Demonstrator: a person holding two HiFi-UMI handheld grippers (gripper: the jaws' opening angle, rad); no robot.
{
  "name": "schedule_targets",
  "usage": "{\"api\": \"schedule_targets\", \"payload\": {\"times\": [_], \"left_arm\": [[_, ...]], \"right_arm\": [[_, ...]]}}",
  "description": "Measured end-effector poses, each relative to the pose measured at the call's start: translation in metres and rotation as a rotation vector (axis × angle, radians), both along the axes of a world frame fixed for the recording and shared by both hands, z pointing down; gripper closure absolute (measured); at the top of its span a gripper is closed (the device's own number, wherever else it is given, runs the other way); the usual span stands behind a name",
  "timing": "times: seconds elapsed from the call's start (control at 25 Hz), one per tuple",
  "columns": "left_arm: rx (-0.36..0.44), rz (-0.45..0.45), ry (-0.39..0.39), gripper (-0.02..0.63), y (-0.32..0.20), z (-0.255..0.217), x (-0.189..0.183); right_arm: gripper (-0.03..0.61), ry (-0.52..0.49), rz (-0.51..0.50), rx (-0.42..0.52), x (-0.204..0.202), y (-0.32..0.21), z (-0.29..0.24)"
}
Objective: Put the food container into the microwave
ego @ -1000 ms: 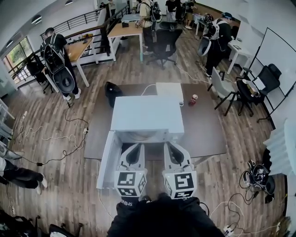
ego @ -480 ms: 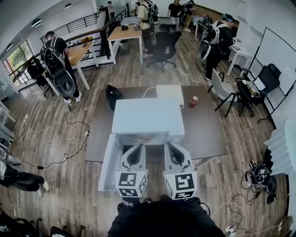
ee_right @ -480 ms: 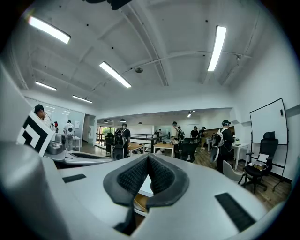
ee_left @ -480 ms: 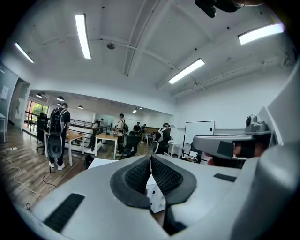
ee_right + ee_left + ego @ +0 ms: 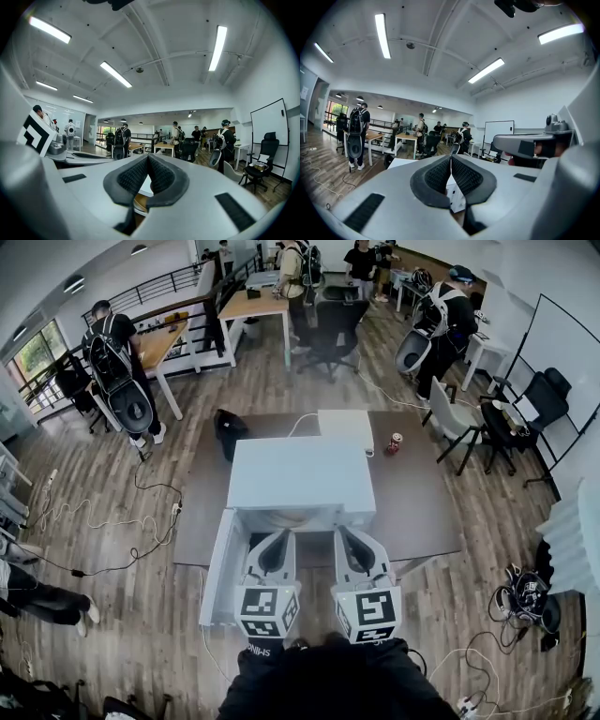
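A white microwave [image 5: 300,474] stands on a brown table [image 5: 412,502], and its door [image 5: 217,563] is swung open to the left. My left gripper [image 5: 278,538] and right gripper [image 5: 345,535] hang side by side just in front of the open cavity. Both are shut with their pads together and nothing between them. The left gripper [image 5: 451,161] has a white box-like object [image 5: 457,197] showing under its pads. A round tan thing with a white rim [image 5: 136,202] shows below the right gripper [image 5: 147,161]. I cannot tell whether it is the food container.
A white box [image 5: 344,426] and a red can [image 5: 393,442] sit behind the microwave. A black bag [image 5: 228,427] lies at the table's far left corner. Cables [image 5: 103,521] trail over the wooden floor. Several people stand by desks and chairs at the back.
Both grippers stay where they were, still shut. Only people at the back have shifted a little.
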State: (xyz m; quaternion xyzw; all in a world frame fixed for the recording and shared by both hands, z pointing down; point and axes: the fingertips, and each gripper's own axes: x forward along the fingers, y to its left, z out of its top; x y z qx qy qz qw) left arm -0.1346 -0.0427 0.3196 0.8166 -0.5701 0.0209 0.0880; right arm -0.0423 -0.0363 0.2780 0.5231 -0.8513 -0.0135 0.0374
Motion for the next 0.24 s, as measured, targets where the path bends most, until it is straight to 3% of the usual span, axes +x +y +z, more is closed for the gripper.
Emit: {"api": "schedule_targets", "payload": {"times": [0.24], "left_arm": [[-0.003, 0.001, 0.002, 0.580, -0.0006, 0.0051, 0.0021]], "right_arm": [[0.555, 0.001, 0.001, 0.003, 0.0006, -0.0008, 0.0029]]}}
